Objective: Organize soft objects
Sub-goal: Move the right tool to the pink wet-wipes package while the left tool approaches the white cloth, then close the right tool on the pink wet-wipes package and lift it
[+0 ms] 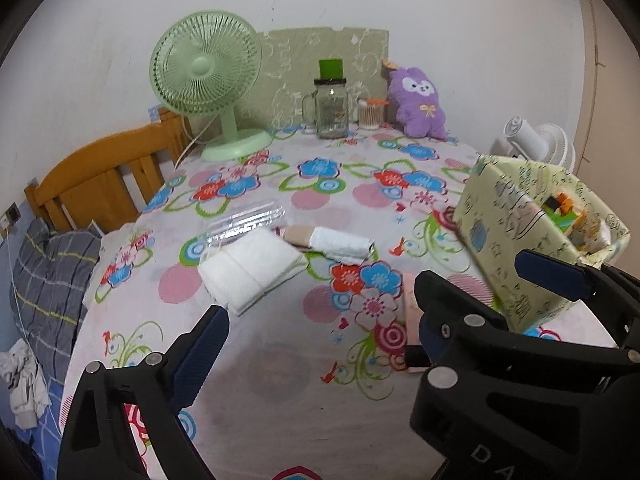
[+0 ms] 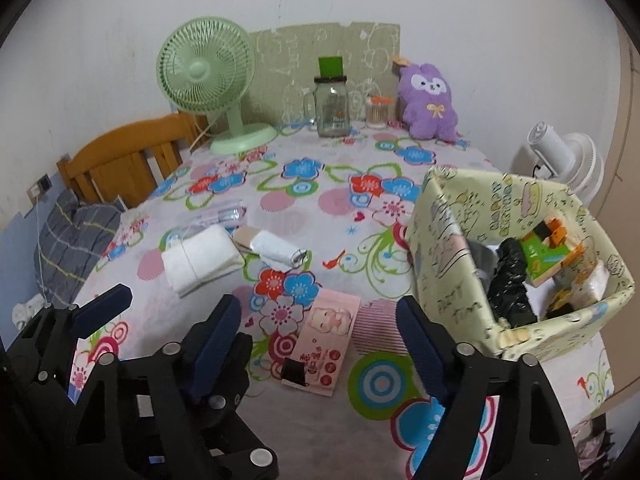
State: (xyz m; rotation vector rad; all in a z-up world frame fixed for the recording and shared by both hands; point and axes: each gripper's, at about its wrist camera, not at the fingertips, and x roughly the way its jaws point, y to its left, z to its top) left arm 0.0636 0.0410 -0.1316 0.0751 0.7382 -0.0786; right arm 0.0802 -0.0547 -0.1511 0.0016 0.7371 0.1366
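Both tools gape empty over the floral tabletop (image 2: 320,208): the pink packet (image 2: 324,344) lies between the right tool's (image 2: 320,336) fingers, the folded white cloth (image 1: 250,270) just ahead of the left tool (image 1: 320,320).

Green fan (image 1: 206,66) left of the glass jar (image 1: 330,108); cotton-swab tub (image 1: 369,112) just right of the jar; white fan (image 2: 568,156) far right; wooden headboard (image 1: 100,176) far left.

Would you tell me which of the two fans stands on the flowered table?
The green fan at the back left; the white fan stands off the table, behind the patterned box.
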